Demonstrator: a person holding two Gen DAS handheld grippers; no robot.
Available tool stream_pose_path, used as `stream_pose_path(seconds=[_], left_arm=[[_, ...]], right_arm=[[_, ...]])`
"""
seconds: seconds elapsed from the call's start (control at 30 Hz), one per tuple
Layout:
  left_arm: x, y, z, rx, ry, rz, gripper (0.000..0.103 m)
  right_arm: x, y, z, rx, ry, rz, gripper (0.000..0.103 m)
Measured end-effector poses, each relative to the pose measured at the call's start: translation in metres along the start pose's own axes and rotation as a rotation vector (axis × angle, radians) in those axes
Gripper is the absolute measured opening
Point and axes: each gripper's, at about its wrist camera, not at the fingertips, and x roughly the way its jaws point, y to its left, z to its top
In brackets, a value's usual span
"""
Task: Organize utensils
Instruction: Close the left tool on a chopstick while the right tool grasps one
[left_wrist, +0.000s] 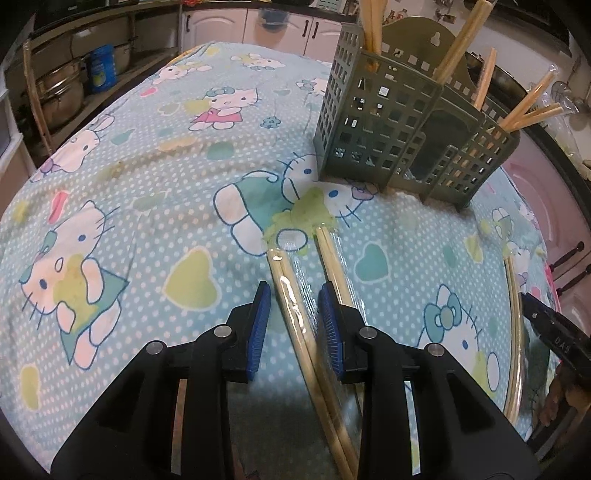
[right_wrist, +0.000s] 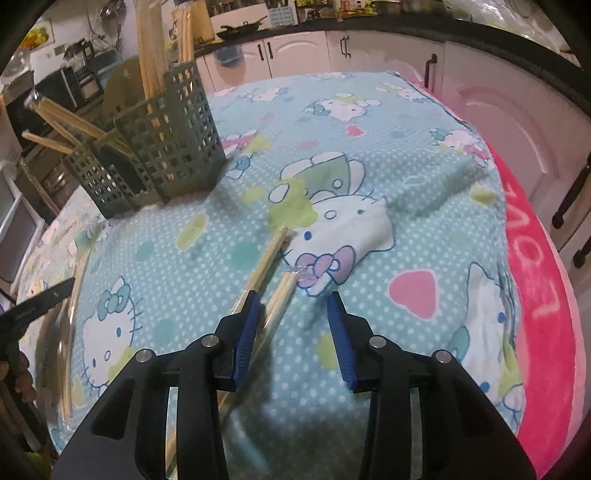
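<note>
Through the left wrist camera my left gripper (left_wrist: 295, 310) stands part open over the cartoon-cat cloth (left_wrist: 147, 192), jaws either side of one wrapped chopstick pair (left_wrist: 291, 306); I see gaps at both pads, so nothing is gripped yet. A second wrapped pair (left_wrist: 334, 266) lies just beside the right pad, and the green slotted utensil holder (left_wrist: 402, 122), already holding chopsticks, stands further ahead. From the right wrist camera my right gripper (right_wrist: 293, 326) is part open and empty, with a wrapped pair (right_wrist: 275, 310) between the jaws close to the left pad, untouched, and another pair (right_wrist: 264, 262) outside it; the holder (right_wrist: 166, 147) sits well off to the upper left. I judge this the pickup step: next, centre, close, lift, carry to the holder.
</note>
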Motion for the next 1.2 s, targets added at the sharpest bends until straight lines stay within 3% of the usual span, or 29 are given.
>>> stream_pose_path(seconds=[0.13,0.47,0.93,1.2], left_arm=[[0.003,0.001,0.004,-0.003,-0.001,-0.001,0.021],[0.01,0.005,0.014,-0.002,-0.004,-0.019,0.019],[-0.003,0.023,0.004,-0.067,-0.007,-0.129,0.005],[-0.03,0.019,0.001,-0.073,-0.06,-0.187,0.003]], right_arm=[[0.005,0.006,0.003,-0.02,0.004,-0.02,0.034],[0.009,-0.007,0.015,0.02,0.002,0.008,0.014],[-0.021,-0.037,-0.011,0.083,-0.019,0.045,0.013],[-0.054,-0.04,-0.01,0.114,-0.109,0.126,0.01]])
